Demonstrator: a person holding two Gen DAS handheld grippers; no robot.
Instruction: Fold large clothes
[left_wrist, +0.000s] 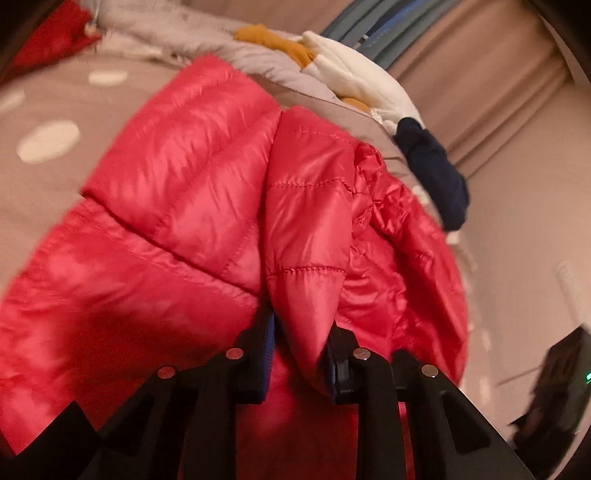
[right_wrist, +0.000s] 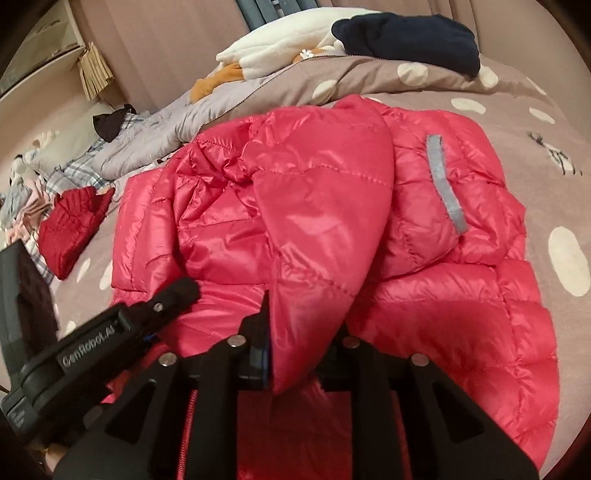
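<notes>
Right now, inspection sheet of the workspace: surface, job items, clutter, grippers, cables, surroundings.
Surface: bed cover, taupe with white dots.
Job's things: red puffer jacket lying on the cover, partly folded, grey strip on one panel; a fold of it is raised toward both grippers.
Clutter: grey quilt, white fleece, navy garment, mustard cloth, dark red padded piece, and plaid fabric at the left edge.
Grippers: left gripper and right gripper each shut on a fold of the jacket, side by side.
Cables: nothing seen.
Surroundings: beige curtain behind the bed.
</notes>
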